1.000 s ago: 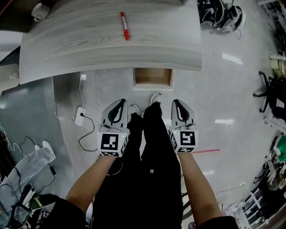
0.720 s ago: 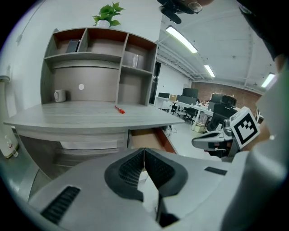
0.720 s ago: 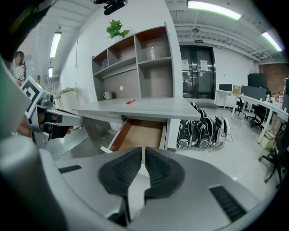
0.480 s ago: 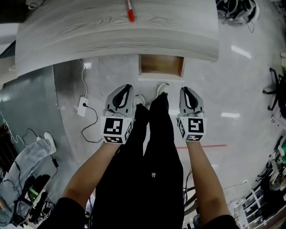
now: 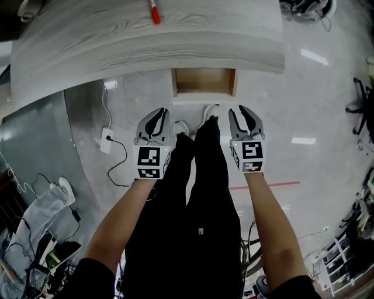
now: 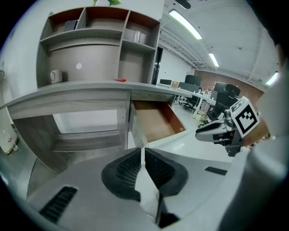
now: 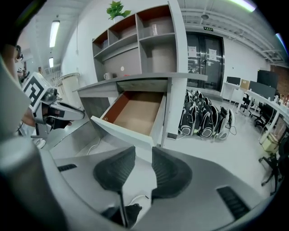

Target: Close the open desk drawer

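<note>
The open drawer (image 5: 204, 82) sticks out from under the grey wood desk top (image 5: 146, 47); its brown inside is bare and its white front (image 5: 201, 100) faces me. In the right gripper view the drawer (image 7: 135, 113) lies just ahead. My left gripper (image 5: 158, 114) is shut with nothing in it, short of the drawer and to its left; its pads (image 6: 156, 169) meet. My right gripper (image 5: 243, 114) hangs just right of the drawer front. Its jaws have just been opening and stand apart, and nothing is between its pads (image 7: 169, 173).
A red marker (image 5: 153, 11) lies on the desk. On the floor left of my black-clad legs (image 5: 198, 175) are a power strip (image 5: 106, 140) and its cable. Bags (image 7: 205, 119) stand right of the desk. A shelf unit (image 6: 99, 40) rises behind the desk.
Both grippers have come nearer to the drawer front in the head view. The right gripper's jaws have spread apart; the left gripper's stay together.
</note>
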`<state>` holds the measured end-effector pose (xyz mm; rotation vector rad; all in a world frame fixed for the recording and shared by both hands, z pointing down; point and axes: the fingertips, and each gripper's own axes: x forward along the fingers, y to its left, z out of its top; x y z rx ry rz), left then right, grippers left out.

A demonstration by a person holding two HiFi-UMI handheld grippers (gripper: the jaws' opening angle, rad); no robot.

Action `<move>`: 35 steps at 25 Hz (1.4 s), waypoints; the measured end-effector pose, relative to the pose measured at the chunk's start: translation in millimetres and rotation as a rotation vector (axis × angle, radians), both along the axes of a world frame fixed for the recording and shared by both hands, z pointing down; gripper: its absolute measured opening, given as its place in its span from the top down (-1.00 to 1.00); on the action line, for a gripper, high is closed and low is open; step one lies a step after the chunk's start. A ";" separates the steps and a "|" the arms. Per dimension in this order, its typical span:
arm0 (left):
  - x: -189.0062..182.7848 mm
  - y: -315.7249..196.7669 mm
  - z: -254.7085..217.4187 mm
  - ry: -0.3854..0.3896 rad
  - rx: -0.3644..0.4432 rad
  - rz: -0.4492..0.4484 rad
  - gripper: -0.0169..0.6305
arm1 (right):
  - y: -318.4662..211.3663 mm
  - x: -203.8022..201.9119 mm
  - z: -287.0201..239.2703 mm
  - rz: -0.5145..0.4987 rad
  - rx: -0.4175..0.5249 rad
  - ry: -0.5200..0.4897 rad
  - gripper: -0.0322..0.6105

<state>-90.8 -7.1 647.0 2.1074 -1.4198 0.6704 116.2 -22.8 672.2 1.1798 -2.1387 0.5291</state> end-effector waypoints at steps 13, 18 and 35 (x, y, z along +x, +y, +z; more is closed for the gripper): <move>18.1 -14.8 47.3 -0.067 -0.023 0.119 0.56 | -16.9 -7.0 37.3 -0.026 -0.039 0.043 0.47; 28.1 -15.9 52.4 -0.065 -0.019 0.131 0.54 | -23.4 -10.9 35.9 -0.032 -0.017 0.043 0.45; 38.7 -23.1 50.9 -0.027 -0.015 0.095 0.48 | -29.0 -12.3 38.0 0.067 -0.035 0.010 0.39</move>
